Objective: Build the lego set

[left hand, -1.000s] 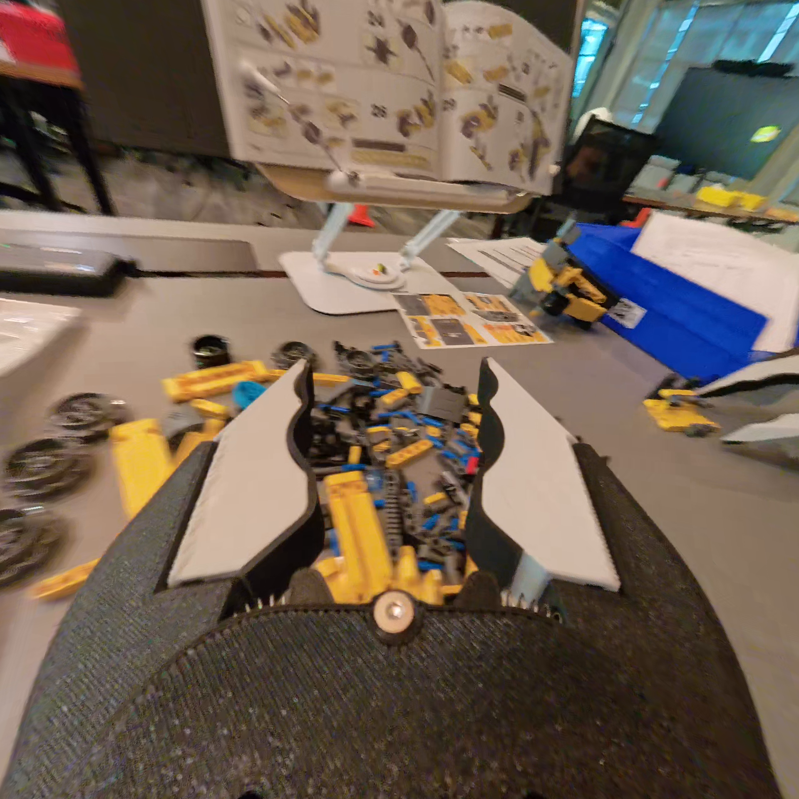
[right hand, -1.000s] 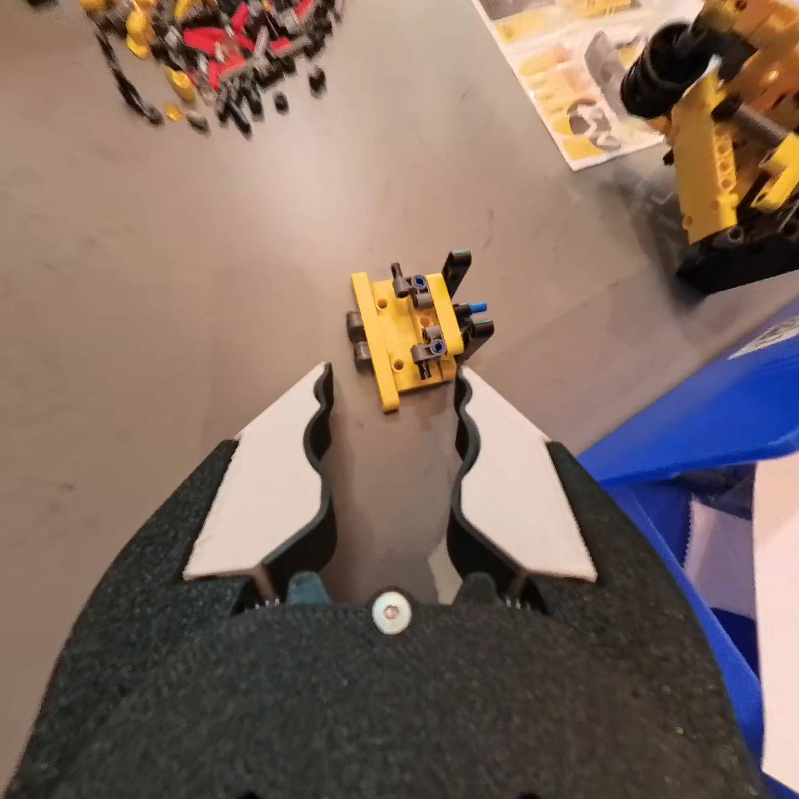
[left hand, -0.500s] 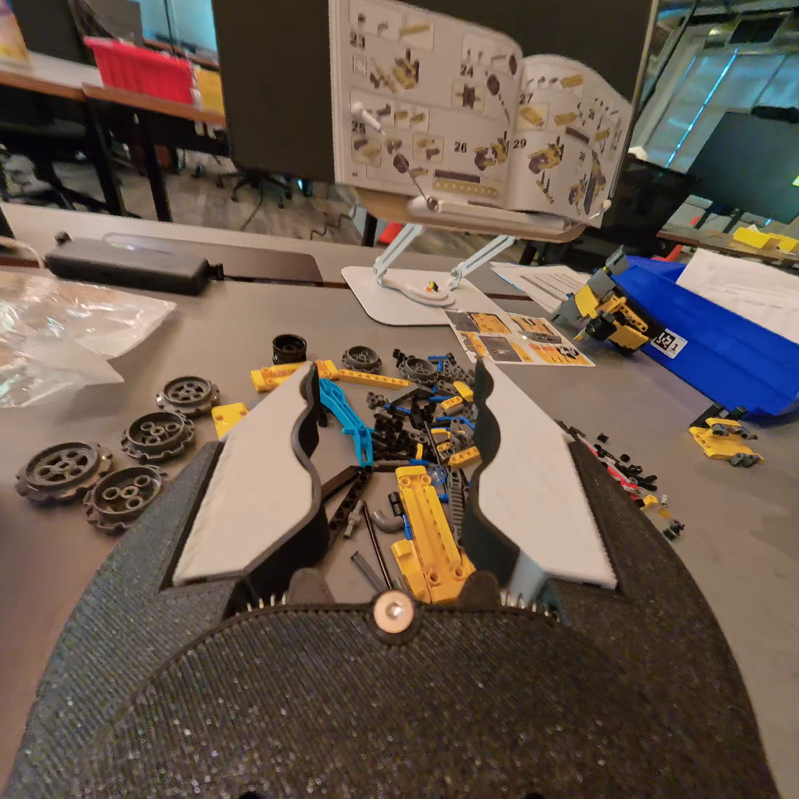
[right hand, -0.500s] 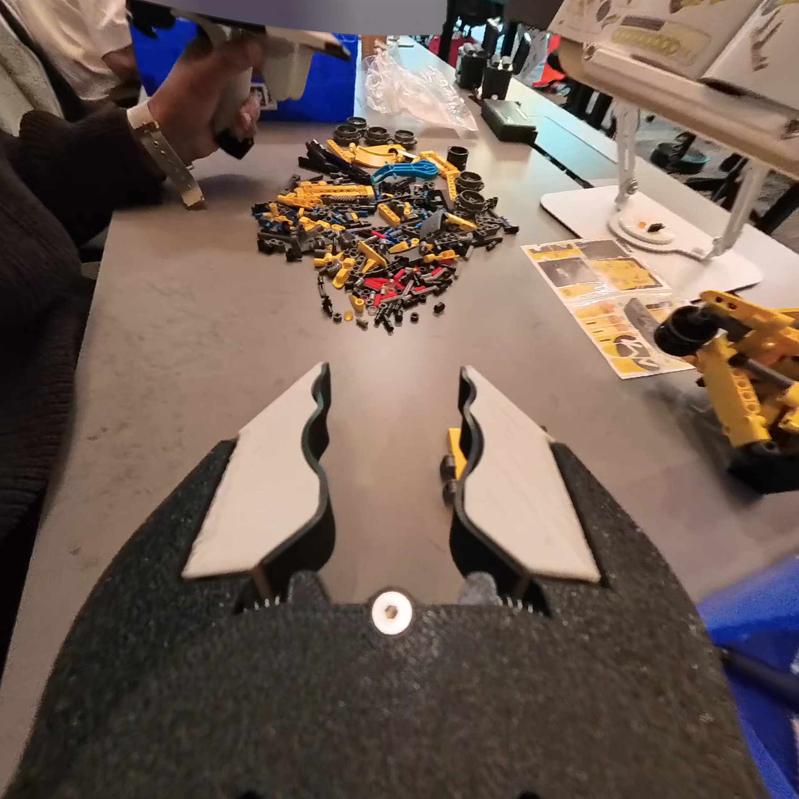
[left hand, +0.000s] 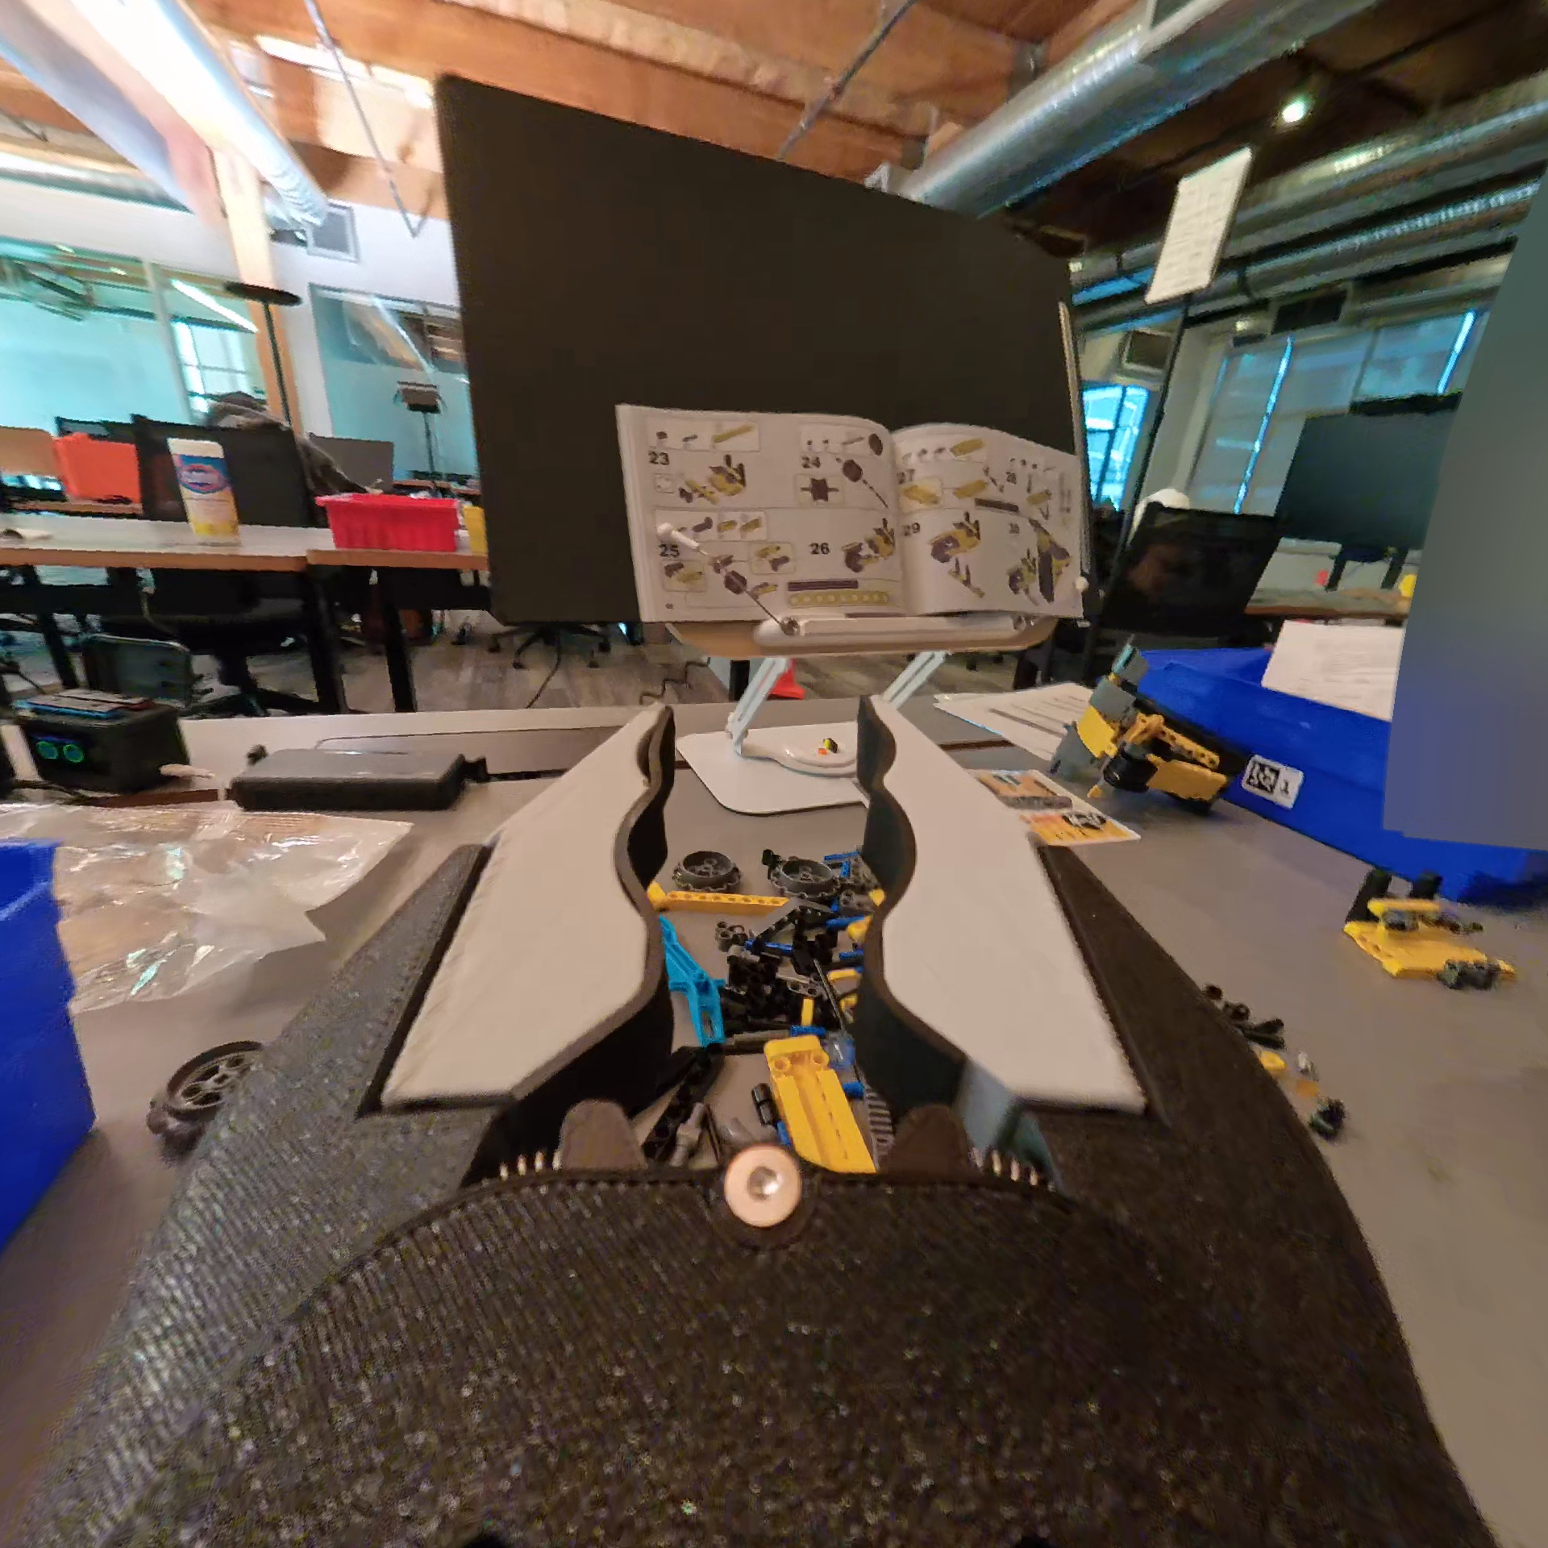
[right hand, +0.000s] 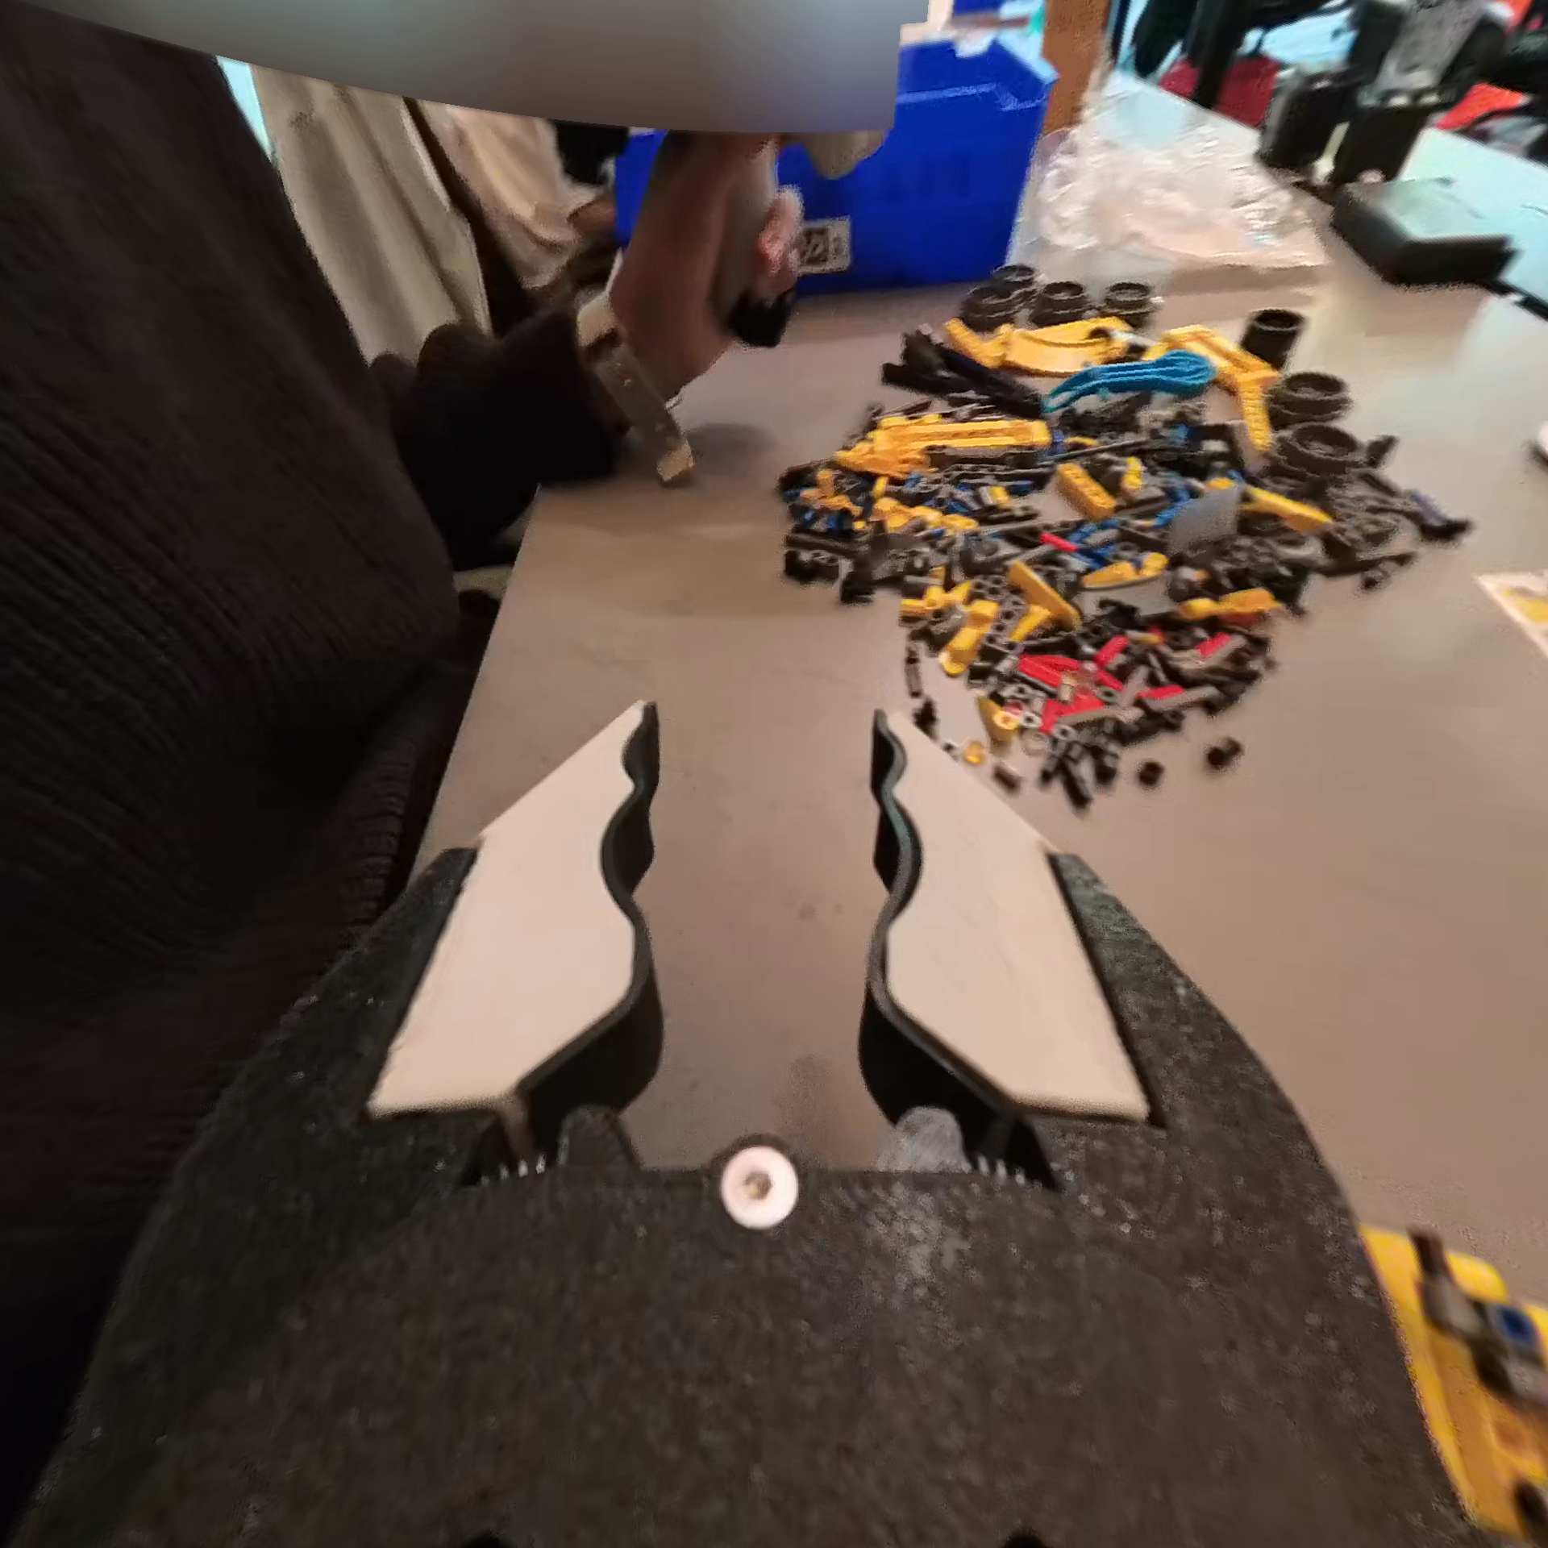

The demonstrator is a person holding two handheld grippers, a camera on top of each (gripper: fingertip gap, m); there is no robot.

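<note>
The left gripper [left hand: 764,729] is spread and empty above the heap of loose building pieces [left hand: 783,963]. The right gripper [right hand: 764,729] is likewise spread over bare grey table [right hand: 754,879]; the yellow sub-assembly [right hand: 1474,1374] sits beside its body, where a careless sweep could knock it.

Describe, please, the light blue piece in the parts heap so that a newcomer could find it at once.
Start at the open instruction booklet on its stand, then drop to the heap of building parts on the grey table before it. At the heap's left side lies the light blue piece, long and curved; it is the only pale blue among yellow, black and dark blue parts.
</note>
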